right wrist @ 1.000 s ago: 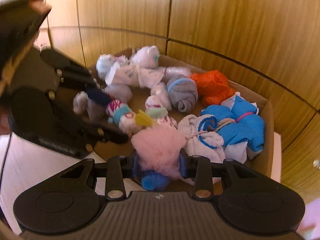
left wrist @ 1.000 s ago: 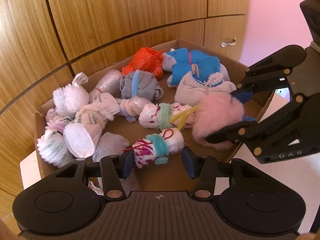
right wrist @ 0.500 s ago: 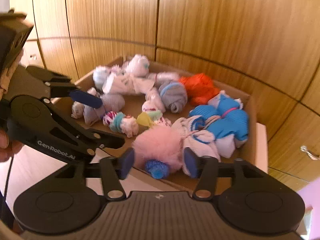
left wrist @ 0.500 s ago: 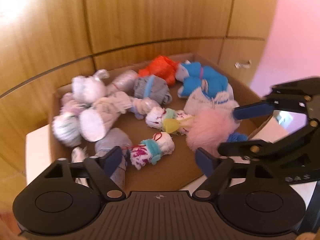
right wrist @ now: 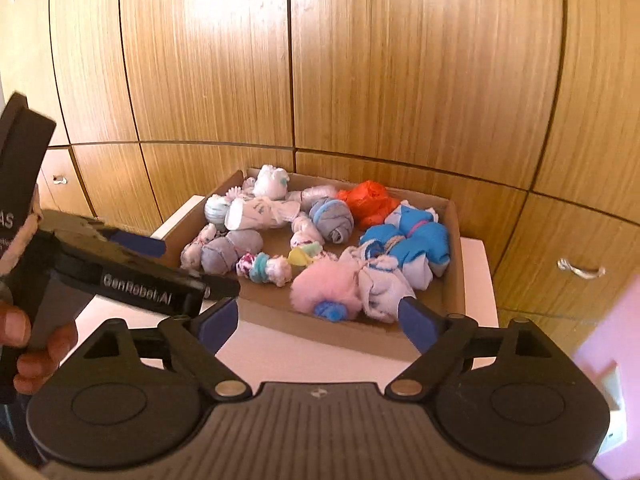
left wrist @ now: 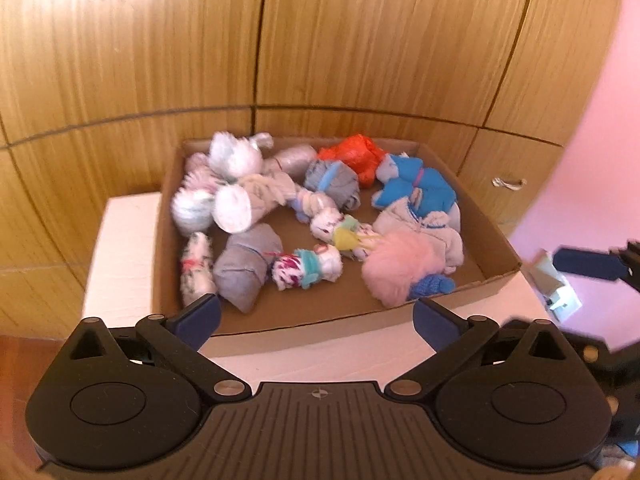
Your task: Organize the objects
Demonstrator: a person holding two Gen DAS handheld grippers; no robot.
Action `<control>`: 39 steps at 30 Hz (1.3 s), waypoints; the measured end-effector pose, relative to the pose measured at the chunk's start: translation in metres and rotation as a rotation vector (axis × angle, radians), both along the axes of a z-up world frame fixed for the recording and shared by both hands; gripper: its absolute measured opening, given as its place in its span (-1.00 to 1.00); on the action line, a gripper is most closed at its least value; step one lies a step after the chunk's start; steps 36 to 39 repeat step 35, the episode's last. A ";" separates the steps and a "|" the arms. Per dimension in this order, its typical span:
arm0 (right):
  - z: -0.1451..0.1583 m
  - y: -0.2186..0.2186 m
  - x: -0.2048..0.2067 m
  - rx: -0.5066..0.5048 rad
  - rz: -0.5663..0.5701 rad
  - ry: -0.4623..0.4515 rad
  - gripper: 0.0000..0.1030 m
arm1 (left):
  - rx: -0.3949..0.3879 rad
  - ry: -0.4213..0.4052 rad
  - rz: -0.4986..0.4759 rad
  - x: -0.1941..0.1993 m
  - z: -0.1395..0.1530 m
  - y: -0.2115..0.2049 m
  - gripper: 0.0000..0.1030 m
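A cardboard box [left wrist: 360, 317] on a white table holds several rolled sock bundles. A fluffy pink bundle with a blue end [left wrist: 402, 270] [right wrist: 324, 286] lies at the box's near right corner. A white and magenta bundle with a teal band [left wrist: 306, 268] [right wrist: 264, 270] lies near the front wall. My left gripper [left wrist: 316, 314] hangs above and in front of the box, its jaws opening with nothing between them. My right gripper [right wrist: 318, 318] is also back from the box, its jaws opening and empty. One blue right pad [left wrist: 584, 264] shows at the left wrist view's edge.
Wood-panelled cabinet doors [right wrist: 400, 80] stand right behind the box, one with a metal handle [left wrist: 508, 183]. The white table top [left wrist: 120, 248] shows left of and in front of the box. A pink wall [left wrist: 592, 120] is to the right. A person's hand [right wrist: 16, 328] holds the left gripper.
The right gripper let go of the pink bundle, which now lies in the box. The left jaws widened away from the teal-banded bundle. Both grippers pulled back and up from the box.
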State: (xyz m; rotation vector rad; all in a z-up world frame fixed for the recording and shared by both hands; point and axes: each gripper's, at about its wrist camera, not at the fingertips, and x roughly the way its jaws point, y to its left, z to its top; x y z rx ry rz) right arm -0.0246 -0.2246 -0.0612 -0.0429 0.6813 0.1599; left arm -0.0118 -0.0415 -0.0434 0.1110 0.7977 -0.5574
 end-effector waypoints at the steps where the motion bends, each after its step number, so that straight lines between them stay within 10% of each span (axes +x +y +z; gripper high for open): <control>1: -0.002 0.001 -0.002 0.003 -0.007 0.004 0.66 | 0.005 -0.014 0.014 -0.003 0.002 0.001 0.99; 10: -0.017 0.019 -0.010 0.046 0.004 0.033 0.66 | 0.124 -0.122 0.051 -0.017 0.012 -0.006 0.99; 39: -0.023 0.034 -0.017 0.070 0.021 0.045 0.67 | 0.125 -0.167 0.046 -0.022 0.025 -0.009 0.99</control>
